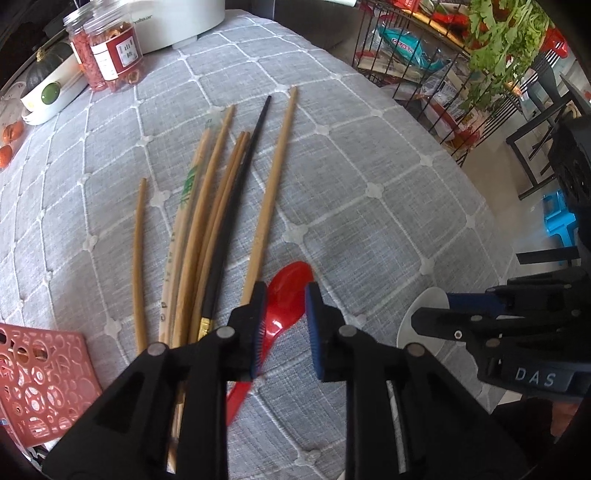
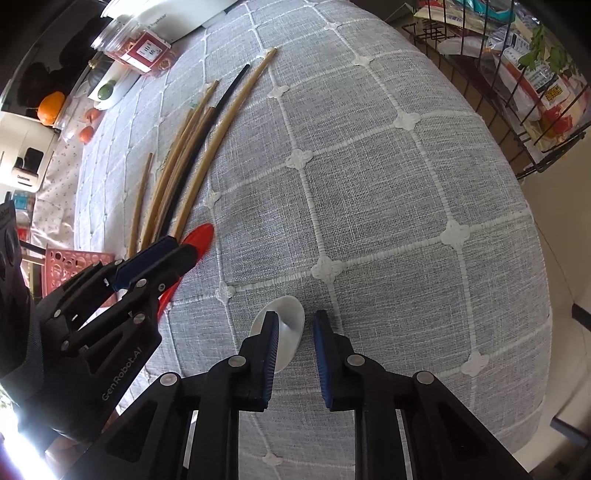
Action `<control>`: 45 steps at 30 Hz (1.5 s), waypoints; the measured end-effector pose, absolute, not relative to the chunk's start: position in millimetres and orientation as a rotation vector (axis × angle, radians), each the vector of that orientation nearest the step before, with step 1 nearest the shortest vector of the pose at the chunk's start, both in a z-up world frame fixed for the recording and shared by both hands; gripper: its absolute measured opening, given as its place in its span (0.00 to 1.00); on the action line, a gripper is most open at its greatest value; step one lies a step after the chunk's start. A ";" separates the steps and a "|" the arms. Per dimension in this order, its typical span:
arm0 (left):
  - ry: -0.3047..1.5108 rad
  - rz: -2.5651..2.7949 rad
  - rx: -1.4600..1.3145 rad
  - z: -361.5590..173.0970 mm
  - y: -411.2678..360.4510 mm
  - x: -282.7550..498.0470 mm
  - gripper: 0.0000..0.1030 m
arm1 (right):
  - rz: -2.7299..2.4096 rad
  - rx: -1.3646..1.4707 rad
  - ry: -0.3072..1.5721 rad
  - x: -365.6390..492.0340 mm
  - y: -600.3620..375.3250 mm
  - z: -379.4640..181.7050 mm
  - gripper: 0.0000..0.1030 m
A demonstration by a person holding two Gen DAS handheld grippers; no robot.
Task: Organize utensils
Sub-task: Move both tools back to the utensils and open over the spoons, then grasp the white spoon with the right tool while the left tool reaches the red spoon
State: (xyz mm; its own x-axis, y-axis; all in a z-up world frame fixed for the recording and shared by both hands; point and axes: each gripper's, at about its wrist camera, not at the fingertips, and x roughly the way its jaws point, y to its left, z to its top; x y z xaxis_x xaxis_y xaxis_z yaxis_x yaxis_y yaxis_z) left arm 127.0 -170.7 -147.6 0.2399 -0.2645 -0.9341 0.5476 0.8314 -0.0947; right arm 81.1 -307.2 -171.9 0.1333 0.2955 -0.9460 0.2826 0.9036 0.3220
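A red plastic spoon (image 1: 286, 295) lies on the grey checked tablecloth (image 1: 369, 155), its bowl between the tips of my open left gripper (image 1: 285, 325), its handle running under the left finger. Several wooden chopsticks (image 1: 207, 206) and one black one (image 1: 236, 206) lie fanned out to the left. A white spoon (image 2: 284, 330) lies near the table's front edge; my open right gripper (image 2: 295, 347) hovers just over it, its left finger covering part of the bowl. The left gripper (image 2: 173, 254) also shows in the right wrist view over the red spoon (image 2: 199, 238).
A pink perforated basket (image 1: 40, 376) sits at the front left. Jars of red snacks (image 1: 110, 51), a white appliance (image 1: 177, 18) and a white dish (image 1: 51, 92) stand at the back left. A wire rack of goods (image 1: 424, 59) stands beyond the table's right edge.
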 end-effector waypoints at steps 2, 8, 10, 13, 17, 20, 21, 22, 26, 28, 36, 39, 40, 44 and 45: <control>1.212 -0.564 0.286 -151.2 -174.4 128.5 0.32 | 0.007 0.482 1.453 81.6 -307.3 -172.6 0.14; 1.208 -0.559 0.303 -154.3 -179.7 131.0 0.30 | 0.010 0.467 1.417 85.8 -302.4 -170.8 0.07; 1.203 -0.549 0.277 -152.7 -177.9 132.1 0.29 | 0.016 0.456 1.395 86.3 -300.3 -166.5 0.06; 1.167 -0.552 0.243 -140.6 -173.0 129.1 0.28 | 0.033 0.446 1.349 87.1 -297.1 -155.4 0.05; 1.090 -0.555 0.206 -113.8 -160.9 121.1 0.28 | 0.027 0.395 1.259 87.7 -292.5 -131.0 0.05; 1.034 -0.535 0.163 -93.6 -146.0 114.4 0.28 | 0.046 0.361 1.173 85.2 -287.0 -107.5 0.05; 1.017 -0.535 0.145 -87.1 -139.3 111.7 0.28 | 0.055 0.352 1.145 83.6 -284.8 -99.3 0.05; 1.000 -0.534 0.131 -80.7 -132.9 108.6 0.28 | 0.060 0.353 1.125 82.0 -284.1 -93.5 0.05; 0.937 -0.535 0.103 -59.7 -111.1 96.1 0.27 | 0.030 0.383 1.171 85.7 -293.5 -101.3 0.10; 0.921 -0.541 0.097 -53.6 -102.6 91.4 0.27 | 0.008 0.378 1.239 88.5 -290.2 -115.3 0.26; 0.924 -0.537 0.102 -51.3 -75.6 79.4 0.27 | -0.041 0.356 1.376 95.1 -274.7 -158.6 0.54; 0.927 -0.533 0.102 -51.7 -67.5 74.6 0.27 | -0.099 0.292 1.396 98.0 -264.3 -169.9 0.52; 0.927 -0.529 0.100 -51.6 -65.0 73.9 0.27 | -0.119 0.253 1.386 98.6 -258.1 -169.3 0.47; 0.915 -0.524 0.082 -47.5 -54.0 69.3 0.27 | -0.154 0.122 1.357 97.1 -242.0 -169.1 0.12; 0.907 -0.523 0.078 -45.3 -51.6 68.0 0.27 | -0.140 0.137 1.355 97.2 -242.2 -168.6 0.11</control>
State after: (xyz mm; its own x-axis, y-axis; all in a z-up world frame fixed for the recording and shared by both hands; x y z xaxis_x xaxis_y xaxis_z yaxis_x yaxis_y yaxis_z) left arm 68.0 -51.6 -45.3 0.5001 -0.3998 -0.7682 0.4643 0.8725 -0.1518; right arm 97.2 -242.2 -168.6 0.2087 -0.0211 -0.9777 0.1797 0.9836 0.0171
